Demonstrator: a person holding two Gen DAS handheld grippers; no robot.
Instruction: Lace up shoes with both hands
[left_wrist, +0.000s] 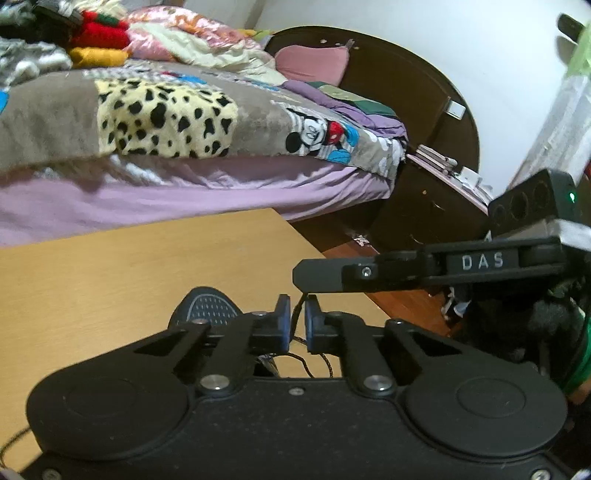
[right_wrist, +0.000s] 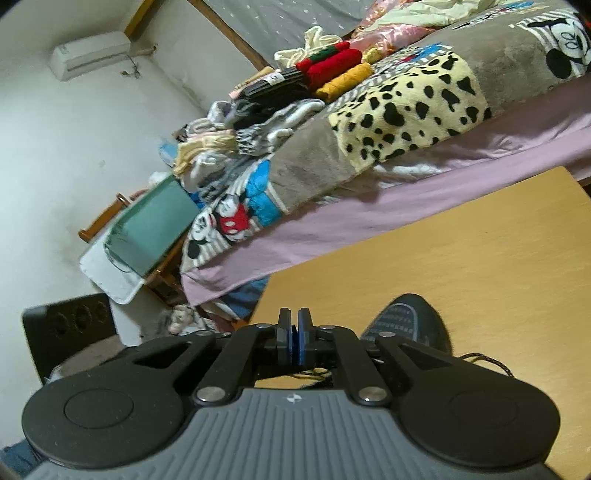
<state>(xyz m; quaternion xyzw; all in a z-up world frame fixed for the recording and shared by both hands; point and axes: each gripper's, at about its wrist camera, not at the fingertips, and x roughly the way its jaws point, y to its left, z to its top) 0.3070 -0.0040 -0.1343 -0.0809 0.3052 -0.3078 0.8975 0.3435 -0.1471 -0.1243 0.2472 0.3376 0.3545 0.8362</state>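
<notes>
**Black lace caught between two tools above a dark shoe**

Black and thin, the woven shoelace (left_wrist: 297, 320) runs up through the narrow gap between the blue-padded fingers of the left tool (left_wrist: 297, 324), whose jaws stand nearly closed on it with only a sliver of space on either side. More loops of the lace lie slack just beneath the tool's body. The dark mesh shoe with a grey dotted toe panel (left_wrist: 210, 308) sits on the pale wooden counter (left_wrist: 110, 280), its toe peeking out at about 11 o'clock from the left tool.

From 3 o'clock in the left wrist view, the right tool (left_wrist: 308, 277) reaches in sideways, its black fingers ending right over the top of the lace.

In the right wrist view, the right tool (right_wrist: 294, 338) has its jaws pressed together, blue pads meeting; whether any lace is pinched between them cannot be told. The shoe (right_wrist: 410, 319) lies at about 2 o'clock from those fingers, and a strand of lace (right_wrist: 487, 360) trails off at 3 o'clock across the counter (right_wrist: 480, 258).

Beyond the counter stands a bed with a lilac sheet and a patchwork cartoon blanket (left_wrist: 166, 110), heaped with folded clothes (right_wrist: 325, 70).
</notes>
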